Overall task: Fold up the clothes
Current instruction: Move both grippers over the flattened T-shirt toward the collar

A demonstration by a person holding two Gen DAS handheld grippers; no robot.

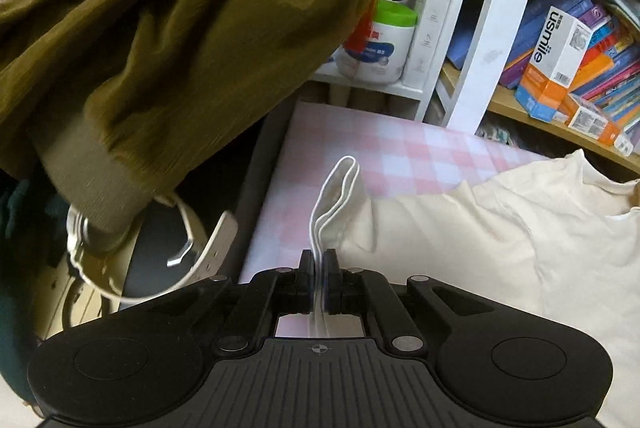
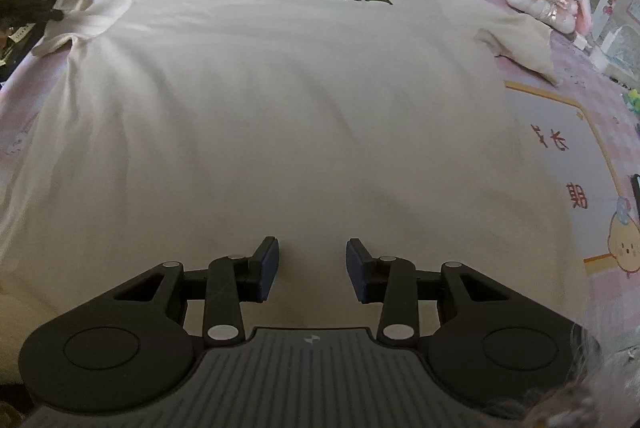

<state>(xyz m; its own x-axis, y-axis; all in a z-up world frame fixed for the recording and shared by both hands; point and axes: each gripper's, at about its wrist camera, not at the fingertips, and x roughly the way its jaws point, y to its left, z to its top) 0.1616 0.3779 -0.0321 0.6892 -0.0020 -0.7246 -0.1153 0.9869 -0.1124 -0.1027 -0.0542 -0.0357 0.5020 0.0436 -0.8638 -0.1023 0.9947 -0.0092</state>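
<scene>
My left gripper [image 1: 319, 270] is pinched tight on a folded sleeve edge [image 1: 338, 196] of the cream T-shirt [image 2: 280, 100], w/ the fabric standing up between the jaws, above the pink checked bed sheet [image 1: 400, 148]. My right gripper [image 2: 312, 270] is spread wide, holding nothing, positioned over the shirt's lower hem area. Shirt lies flat, front up, collar at far end, spread ahead of the right gripper.

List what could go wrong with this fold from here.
The left gripper pinches only the sleeve hem of the cream T-shirt; thin fabric could slip out. The right gripper is open above the shirt, pinning nothing, so pulling the sleeve might drag and wrinkle the flat body.
</scene>
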